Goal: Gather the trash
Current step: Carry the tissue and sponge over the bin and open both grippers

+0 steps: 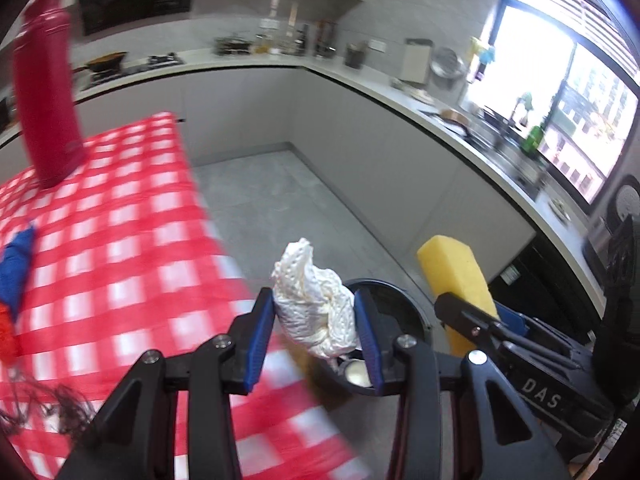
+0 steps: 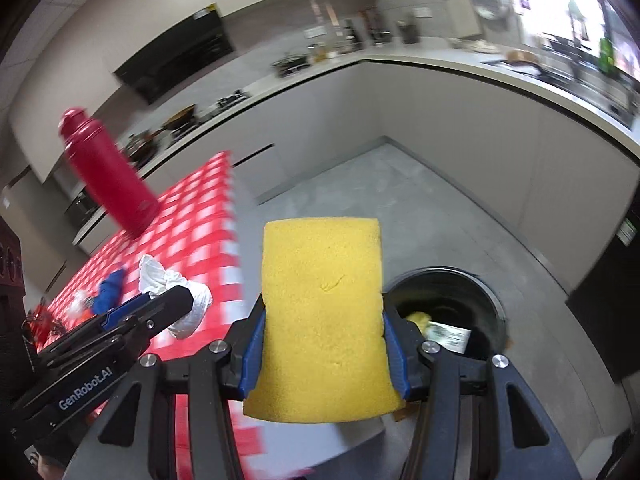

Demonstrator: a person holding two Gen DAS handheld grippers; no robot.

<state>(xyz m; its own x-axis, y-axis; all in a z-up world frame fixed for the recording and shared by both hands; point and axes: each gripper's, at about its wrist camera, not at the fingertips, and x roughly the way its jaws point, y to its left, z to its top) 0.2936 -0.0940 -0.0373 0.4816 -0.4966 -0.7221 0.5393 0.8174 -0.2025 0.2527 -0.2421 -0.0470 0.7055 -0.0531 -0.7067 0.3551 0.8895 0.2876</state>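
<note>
L gripper [image 1: 316, 332] has its fingers [image 1: 260, 340] clamped on a crumpled white paper towel [image 1: 316, 308], centre-bottom of the left wrist view. R gripper [image 2: 324, 332] grips a yellow sponge [image 2: 320, 316] by its side edges, mid-frame in the right wrist view. Black bin [image 2: 452, 312] sits on the floor, lower right, w/ some trash already inside. Both loads look near the bin, not yet over the opening.

Risks, as I judge them: towel is light and loose, so letting go early drops it on the floor or the checked worktop [image 1: 120, 240] edge. Sponge is wide vs the bin mouth and could catch the rim and bounce out. Two grippers close together may bump.
</note>
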